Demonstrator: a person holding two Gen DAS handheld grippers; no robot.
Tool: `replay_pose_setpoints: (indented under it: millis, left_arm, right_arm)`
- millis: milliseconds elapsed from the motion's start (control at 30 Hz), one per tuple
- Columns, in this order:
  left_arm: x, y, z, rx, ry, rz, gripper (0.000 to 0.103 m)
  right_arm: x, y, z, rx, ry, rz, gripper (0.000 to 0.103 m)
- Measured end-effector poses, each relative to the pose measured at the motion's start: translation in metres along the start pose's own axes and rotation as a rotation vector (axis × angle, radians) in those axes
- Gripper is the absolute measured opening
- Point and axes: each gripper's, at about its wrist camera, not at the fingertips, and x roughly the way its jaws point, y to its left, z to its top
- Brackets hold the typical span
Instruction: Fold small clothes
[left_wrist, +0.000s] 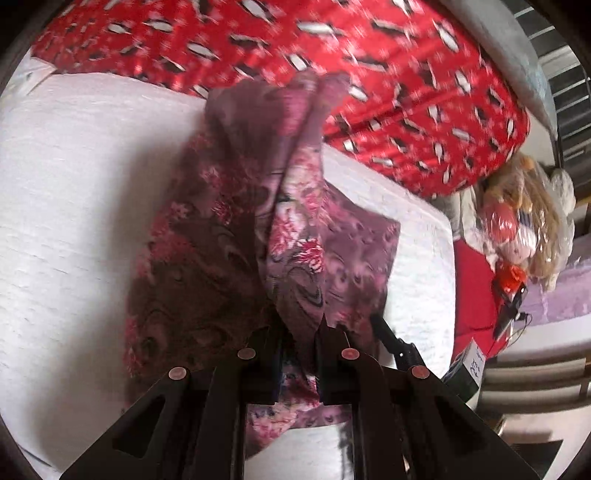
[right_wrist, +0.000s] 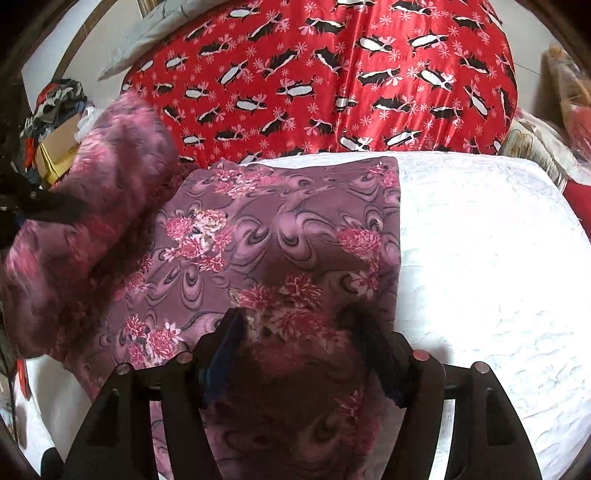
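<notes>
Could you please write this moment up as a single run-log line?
step: mid-fold | left gripper: shut on floral garment, lifting a bunched edge | right gripper: open, over garment | surface: white cloth

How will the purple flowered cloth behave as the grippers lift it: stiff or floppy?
Probably floppy: the purple flowered cloth hangs in soft folds where the left gripper pinches it. It looks thin and light, lying flat on the white cover. The right gripper straddles its near edge, so unheld parts would likely sag.

white bedcover (right_wrist: 480, 258), red patterned quilt (right_wrist: 332, 74) behind, cluttered bedside.
</notes>
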Motion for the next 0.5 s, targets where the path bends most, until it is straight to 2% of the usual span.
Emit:
replay_pose_setpoints:
  millis: [167,333,433,500]
  left_arm:
    - [0.046,-0.019,0.004,-0.019,0.053,-0.003,0.011]
    - [0.084,-0.015,0.011,-0.083,0.123,-0.018,0.015]
    - [0.093,-0.013,0.014,-0.11,0.144,-0.049,0.02]
    - [0.095,-0.017,0.017,-0.092,0.161,-0.077,0.02]
  right_arm:
    - [0.0,-0.003,-0.002,0.01,-0.012,0.018,0.069]
    - [-0.001,-0.004,-0.004,0.015,-0.021,0.026,0.069]
    - [-0.001,-0.005,-0.005,0.018,-0.024,0.031,0.069]
    - [-0.002,-0.004,-0.005,0.019,-0.025,0.031,0.069]
